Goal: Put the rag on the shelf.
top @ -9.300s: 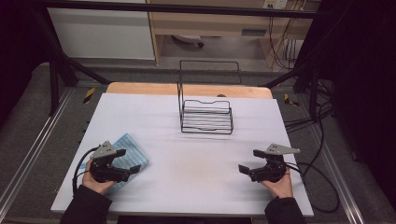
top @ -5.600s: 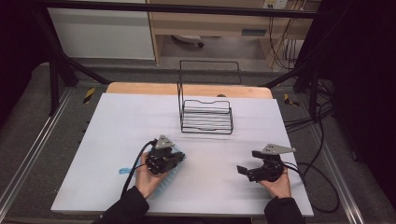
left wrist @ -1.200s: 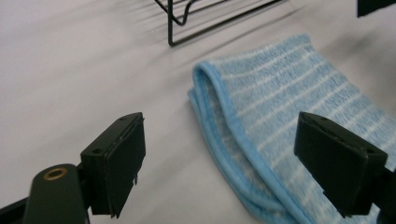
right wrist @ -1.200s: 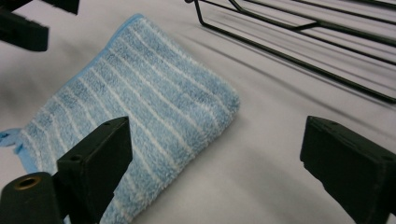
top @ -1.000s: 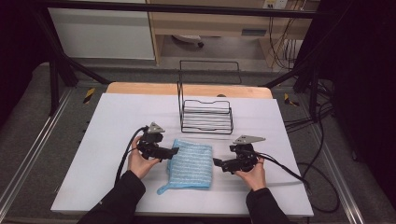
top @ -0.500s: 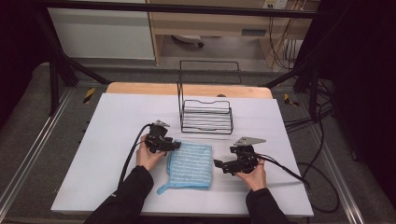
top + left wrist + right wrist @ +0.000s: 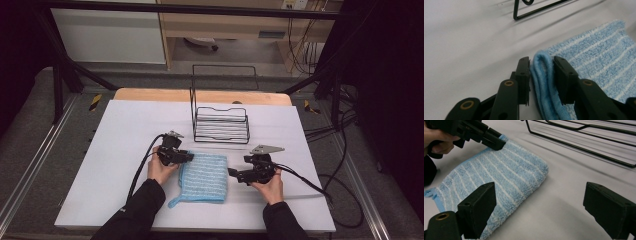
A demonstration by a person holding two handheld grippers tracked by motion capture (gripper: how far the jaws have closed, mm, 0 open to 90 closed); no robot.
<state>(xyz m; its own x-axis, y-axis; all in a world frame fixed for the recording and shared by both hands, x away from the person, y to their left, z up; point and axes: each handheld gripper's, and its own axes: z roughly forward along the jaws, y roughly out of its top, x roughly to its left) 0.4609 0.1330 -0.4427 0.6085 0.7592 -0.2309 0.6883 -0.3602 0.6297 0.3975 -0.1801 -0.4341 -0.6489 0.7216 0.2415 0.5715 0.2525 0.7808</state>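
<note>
Since half a second ago the left claw (image 7: 186, 157) has settled onto the towel's far left corner. One white surface (image 7: 125, 135) carries one wire rack (image 7: 221, 125) and one folded blue towel (image 7: 204, 176). The left claw grips its looped edge; the right claw (image 7: 235, 173) gapes wide beside it, holding nothing.

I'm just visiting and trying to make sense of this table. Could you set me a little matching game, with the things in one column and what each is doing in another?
Things:
1. left hand-held gripper
2. right hand-held gripper
3. blue striped towel
4. black wire rack

States:
A. stands empty at the table's far side
B. jaws wide apart, nothing between them
C. lies folded between the two grippers
D. pinches the towel's folded edge

Pairs: 1-D, 2-B, 3-C, 4-A
</note>
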